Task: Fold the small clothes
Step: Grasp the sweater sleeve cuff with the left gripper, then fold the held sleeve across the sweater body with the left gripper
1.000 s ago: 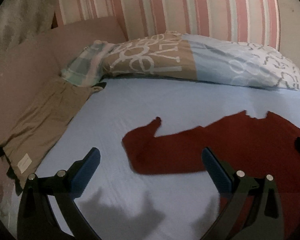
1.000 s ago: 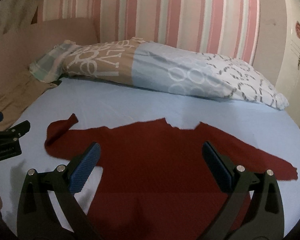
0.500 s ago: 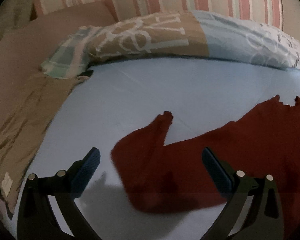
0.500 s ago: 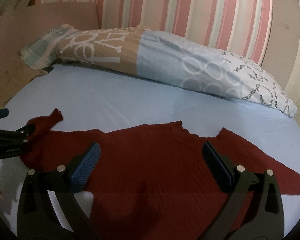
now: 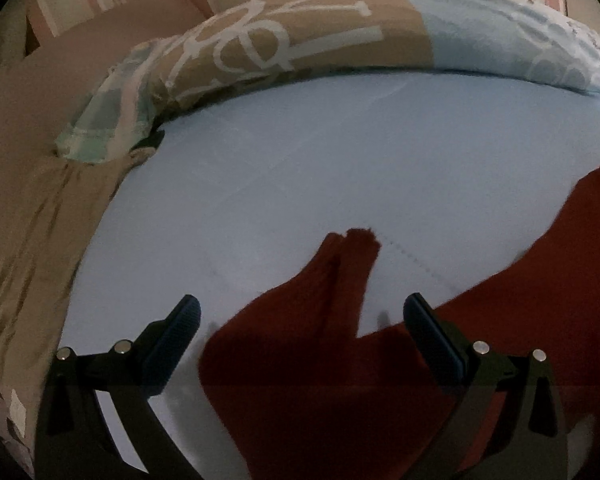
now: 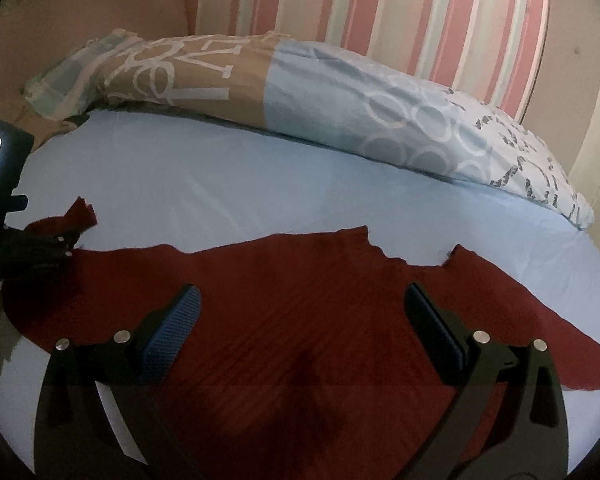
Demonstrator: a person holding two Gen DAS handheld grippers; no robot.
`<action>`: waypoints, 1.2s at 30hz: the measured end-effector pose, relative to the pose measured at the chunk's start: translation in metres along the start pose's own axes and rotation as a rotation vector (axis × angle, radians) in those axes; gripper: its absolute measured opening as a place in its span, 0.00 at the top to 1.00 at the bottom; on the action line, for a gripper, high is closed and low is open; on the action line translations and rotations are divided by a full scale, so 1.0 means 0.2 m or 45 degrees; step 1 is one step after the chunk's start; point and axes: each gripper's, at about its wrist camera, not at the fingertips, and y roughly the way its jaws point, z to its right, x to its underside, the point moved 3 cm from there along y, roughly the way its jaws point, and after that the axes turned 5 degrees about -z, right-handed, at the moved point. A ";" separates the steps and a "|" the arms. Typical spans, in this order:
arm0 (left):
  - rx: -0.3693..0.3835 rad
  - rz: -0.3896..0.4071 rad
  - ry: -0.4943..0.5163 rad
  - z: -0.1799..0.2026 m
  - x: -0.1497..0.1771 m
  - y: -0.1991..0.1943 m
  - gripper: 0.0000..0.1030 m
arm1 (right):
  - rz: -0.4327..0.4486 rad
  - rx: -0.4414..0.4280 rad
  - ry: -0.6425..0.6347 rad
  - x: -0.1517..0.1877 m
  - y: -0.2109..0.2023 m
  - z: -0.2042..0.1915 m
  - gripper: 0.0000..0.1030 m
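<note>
While 1 red garment [image 6: 300, 300] lies flat on 1 bed [image 6: 220, 184], both grippers' jaws gape wide, holding nothing.

Red garment [image 6: 300, 300] lower part cut off by frame edge.
</note>
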 end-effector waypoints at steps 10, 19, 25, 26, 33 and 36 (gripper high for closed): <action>0.070 -0.114 -0.025 -0.07 -0.03 0.15 0.42 | -0.008 -0.003 -0.022 -0.01 0.02 -0.05 0.03; 0.169 -0.101 -0.104 -0.15 -0.07 0.11 0.87 | -0.001 0.006 -0.029 -0.02 0.00 -0.07 0.03; 0.175 0.004 -0.119 -0.18 -0.05 -0.08 0.88 | 0.009 0.004 -0.015 -0.04 -0.05 -0.06 0.03; 0.195 0.041 -0.122 -0.18 -0.06 -0.14 0.88 | 0.011 0.006 -0.014 -0.05 -0.06 -0.05 0.03; 0.259 0.171 -0.091 -0.03 -0.11 -0.49 0.88 | 0.023 0.036 0.022 -0.04 -0.17 0.10 0.03; 0.300 0.204 -0.059 0.14 -0.16 -0.60 0.88 | 0.016 0.065 0.069 -0.02 -0.21 0.25 0.03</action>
